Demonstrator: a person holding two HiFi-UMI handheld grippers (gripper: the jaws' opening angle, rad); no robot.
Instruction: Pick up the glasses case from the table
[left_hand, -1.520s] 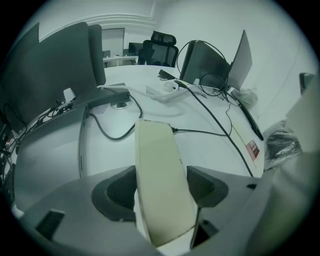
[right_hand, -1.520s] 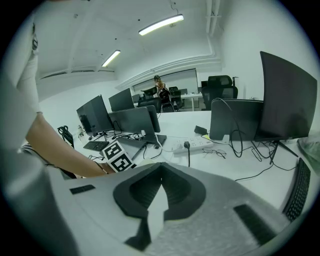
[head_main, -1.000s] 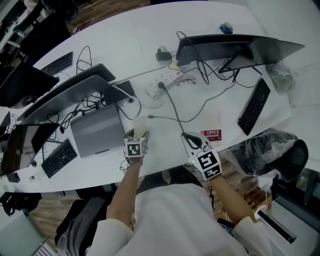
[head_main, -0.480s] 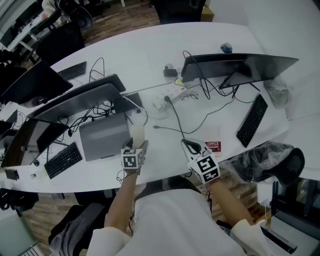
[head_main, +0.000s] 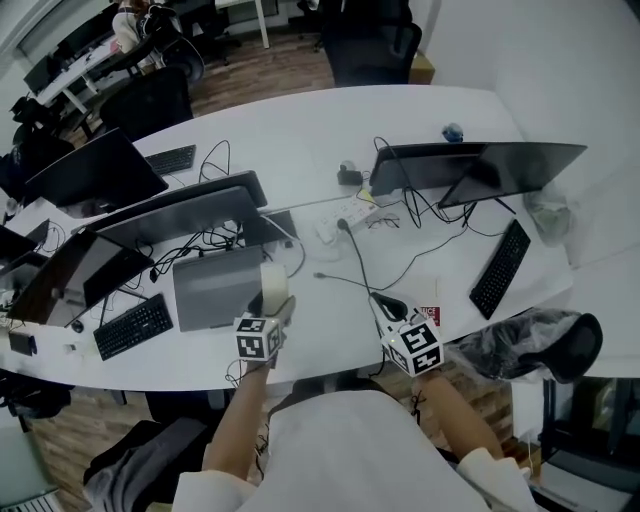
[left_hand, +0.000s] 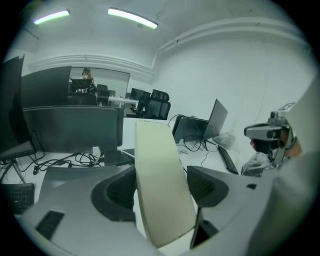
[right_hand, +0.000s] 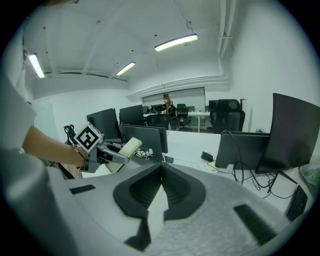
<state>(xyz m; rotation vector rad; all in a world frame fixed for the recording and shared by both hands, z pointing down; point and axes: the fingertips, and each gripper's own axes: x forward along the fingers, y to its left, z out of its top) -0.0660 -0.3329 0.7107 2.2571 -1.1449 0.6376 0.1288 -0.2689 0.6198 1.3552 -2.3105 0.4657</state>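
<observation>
A cream glasses case stands on edge between the jaws of my left gripper, which is shut on it and holds it up off the white table. In the head view the glasses case sticks out past the left gripper over the table's near edge. The right gripper view shows the same glasses case held in the air at left. My right gripper hangs above the near edge with its jaws shut and nothing in them.
On the table stand a closed grey laptop, several dark monitors, keyboards, a power strip with trailing cables and a red-and-white card. A black chair with a bag sits at the right.
My left gripper has risen with the glasses case, lifting it off the table. The right gripper has risen a little. The head view has pulled back, showing more of the room.
</observation>
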